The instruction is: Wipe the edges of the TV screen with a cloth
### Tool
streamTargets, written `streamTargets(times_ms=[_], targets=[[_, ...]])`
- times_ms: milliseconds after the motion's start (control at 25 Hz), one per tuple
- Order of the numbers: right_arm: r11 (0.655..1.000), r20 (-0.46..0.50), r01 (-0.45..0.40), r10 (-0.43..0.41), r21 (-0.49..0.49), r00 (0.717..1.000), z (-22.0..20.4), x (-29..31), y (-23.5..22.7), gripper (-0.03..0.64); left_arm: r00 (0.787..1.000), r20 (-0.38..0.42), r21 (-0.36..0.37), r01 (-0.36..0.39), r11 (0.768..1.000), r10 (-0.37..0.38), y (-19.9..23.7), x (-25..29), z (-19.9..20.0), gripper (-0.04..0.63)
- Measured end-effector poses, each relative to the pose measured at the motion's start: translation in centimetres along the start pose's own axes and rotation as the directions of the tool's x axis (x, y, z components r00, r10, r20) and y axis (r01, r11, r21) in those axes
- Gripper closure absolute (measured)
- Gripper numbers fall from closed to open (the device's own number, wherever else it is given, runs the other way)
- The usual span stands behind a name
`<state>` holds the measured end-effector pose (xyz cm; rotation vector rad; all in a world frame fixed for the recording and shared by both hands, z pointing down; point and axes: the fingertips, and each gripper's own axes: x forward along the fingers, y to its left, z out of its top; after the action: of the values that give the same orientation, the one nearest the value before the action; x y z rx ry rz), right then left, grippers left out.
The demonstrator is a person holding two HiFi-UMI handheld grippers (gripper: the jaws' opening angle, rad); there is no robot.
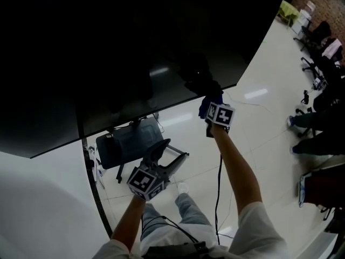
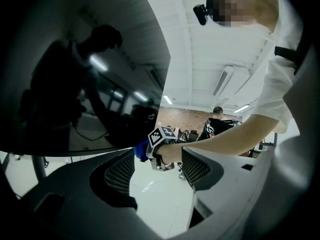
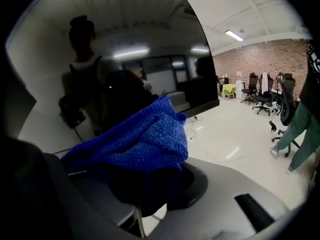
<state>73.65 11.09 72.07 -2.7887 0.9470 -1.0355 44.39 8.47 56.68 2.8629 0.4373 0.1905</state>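
Note:
The large black TV screen (image 1: 118, 47) fills the upper left of the head view, its lower edge running from left to right. My right gripper (image 1: 211, 102) is shut on a blue cloth (image 1: 207, 104), held up against the screen's lower edge near its right corner. In the right gripper view the blue cloth (image 3: 142, 139) bunches between the jaws in front of the dark screen (image 3: 115, 79). My left gripper (image 1: 161, 151) hangs lower, below the screen, open with nothing between its jaws. The left gripper view shows the screen (image 2: 80, 79) and the right gripper's marker cube (image 2: 162, 134) with the cloth (image 2: 141, 150).
A black TV stand pole (image 1: 97, 193) runs down on the left, with a dark office chair (image 1: 126, 142) behind it. Office chairs (image 1: 321, 42) and standing people (image 1: 312, 123) are at the right. A cable (image 1: 219, 188) hangs beside my right arm. The floor is glossy white.

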Motion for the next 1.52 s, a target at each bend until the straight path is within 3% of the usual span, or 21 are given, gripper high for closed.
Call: streamTargets(times_ms=[200,360,520,760,960,1240,1360,1520], targets=[[0.998,-0.014,-0.047,0.047,-0.037,0.999,-2.1,-0.2,5.7,0.541,0.998,0.018,-0.002,-0.06,0.998,0.06,2.3,-4.2,0.1,0.307],[0.994,-0.02,-0.063,0.062,-0.087,0.998,-3.3,-0.4,9.2,0.541,0.991,0.026,0.073,-0.13,0.989,0.128,3.8,-7.4,-0.1,0.307],[0.987,-0.021,-0.095,0.094,-0.128,0.995,-4.5,-0.7,12.8,0.541,0.985,0.046,0.064,-0.168,0.984,0.166,4.9,-10.3,0.9,0.307],[0.969,-0.054,-0.168,0.161,-0.181,0.986,-6.7,-0.9,19.3,0.54,0.976,0.069,0.123,-0.212,0.97,0.204,7.1,-14.6,0.0,0.307],[0.959,-0.077,-0.216,0.205,-0.184,0.976,-8.7,-1.2,24.5,0.54,0.955,0.098,0.082,-0.289,0.954,0.281,8.9,-18.6,0.7,0.307],[0.941,-0.118,-0.282,0.264,-0.184,0.957,-11.5,-1.3,32.3,0.54,0.925,0.123,0.088,-0.372,0.924,0.36,11.9,-24.6,0.9,0.307],[0.927,-0.148,-0.323,0.298,-0.19,0.943,-13.2,-1.5,36.1,0.54,0.906,0.127,0.051,-0.413,0.909,0.404,12.5,-27.1,1.5,0.307],[0.906,-0.187,-0.371,0.336,-0.203,0.923,-15.3,-1.9,41.3,0.54,0.882,0.145,0.076,-0.461,0.884,0.447,13.9,-30.6,1.1,0.307]])
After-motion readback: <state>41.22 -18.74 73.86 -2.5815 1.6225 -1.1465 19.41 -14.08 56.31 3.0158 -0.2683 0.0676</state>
